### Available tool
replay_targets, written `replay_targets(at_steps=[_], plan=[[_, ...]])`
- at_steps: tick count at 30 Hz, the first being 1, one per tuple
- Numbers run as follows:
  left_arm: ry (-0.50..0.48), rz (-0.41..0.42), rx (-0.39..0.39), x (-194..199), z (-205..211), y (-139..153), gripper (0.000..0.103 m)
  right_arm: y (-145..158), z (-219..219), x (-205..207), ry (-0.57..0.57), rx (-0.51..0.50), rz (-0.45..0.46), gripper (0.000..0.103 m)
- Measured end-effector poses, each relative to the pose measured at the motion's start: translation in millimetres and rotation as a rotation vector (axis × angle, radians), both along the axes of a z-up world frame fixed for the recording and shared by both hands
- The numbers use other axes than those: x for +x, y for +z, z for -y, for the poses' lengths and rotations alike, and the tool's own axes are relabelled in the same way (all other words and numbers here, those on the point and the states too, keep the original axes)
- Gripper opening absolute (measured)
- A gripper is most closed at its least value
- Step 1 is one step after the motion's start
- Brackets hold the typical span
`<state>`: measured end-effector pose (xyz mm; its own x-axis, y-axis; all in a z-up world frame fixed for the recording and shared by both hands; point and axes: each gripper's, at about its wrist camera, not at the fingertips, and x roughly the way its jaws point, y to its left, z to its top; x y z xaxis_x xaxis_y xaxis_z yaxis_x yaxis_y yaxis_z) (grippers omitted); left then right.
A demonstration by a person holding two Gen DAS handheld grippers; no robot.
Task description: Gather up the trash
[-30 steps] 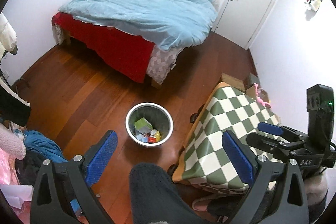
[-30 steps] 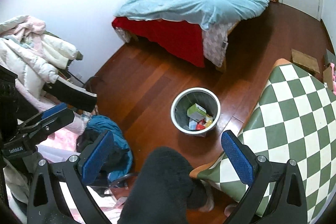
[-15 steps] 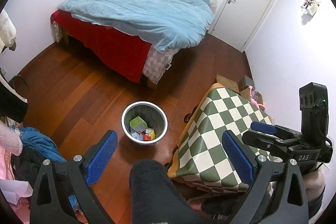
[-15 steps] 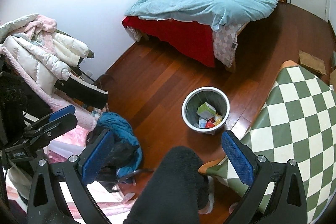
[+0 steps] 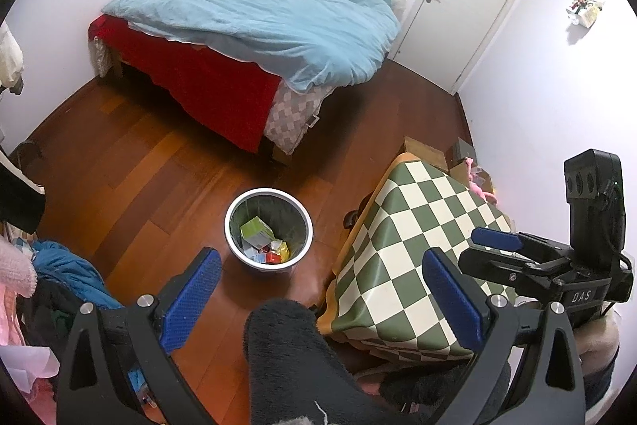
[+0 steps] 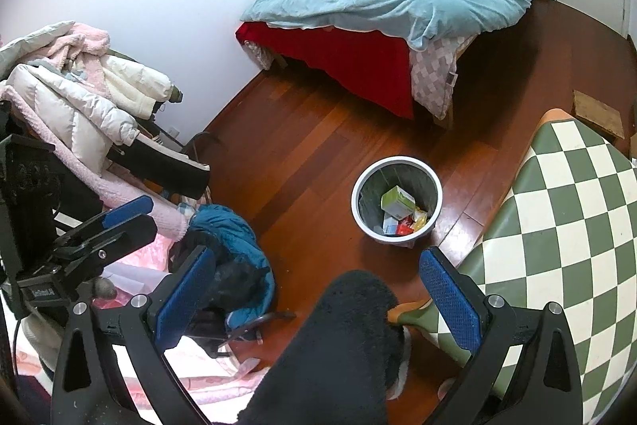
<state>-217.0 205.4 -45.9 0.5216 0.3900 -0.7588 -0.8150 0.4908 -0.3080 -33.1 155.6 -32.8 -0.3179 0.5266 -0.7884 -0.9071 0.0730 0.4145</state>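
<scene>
A white-rimmed trash bin (image 5: 268, 229) stands on the wooden floor beside the checkered table; it also shows in the right wrist view (image 6: 396, 202). Inside lie a green box (image 5: 256, 230) and several colourful wrappers (image 5: 274, 253). My left gripper (image 5: 322, 301) is open and empty, held high above the floor near the bin. My right gripper (image 6: 318, 297) is open and empty, above the floor left of the table. Each gripper shows in the other's view: the right one (image 5: 517, 253), the left one (image 6: 107, 226).
A green-and-white checkered table (image 5: 422, 253) stands at the right. A bed with a blue duvet (image 5: 262, 22) fills the back. Piled coats and clothes (image 6: 79, 94) sit at the left, a blue garment (image 6: 235, 237) on a chair. A closed door (image 5: 469, 2) is at back right.
Both grippers have risen and drawn back; the bin looks smaller and farther. Jaws stay open and empty.
</scene>
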Motion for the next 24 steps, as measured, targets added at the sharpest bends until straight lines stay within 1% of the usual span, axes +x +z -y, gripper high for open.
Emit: replay_targets(at_steps=[24], plan=[[-0.038,0.015,0.006,4.6,1.3,1.4,0.103,9.9,8.8,8.0,0.003,0.016,-0.021,0.103]])
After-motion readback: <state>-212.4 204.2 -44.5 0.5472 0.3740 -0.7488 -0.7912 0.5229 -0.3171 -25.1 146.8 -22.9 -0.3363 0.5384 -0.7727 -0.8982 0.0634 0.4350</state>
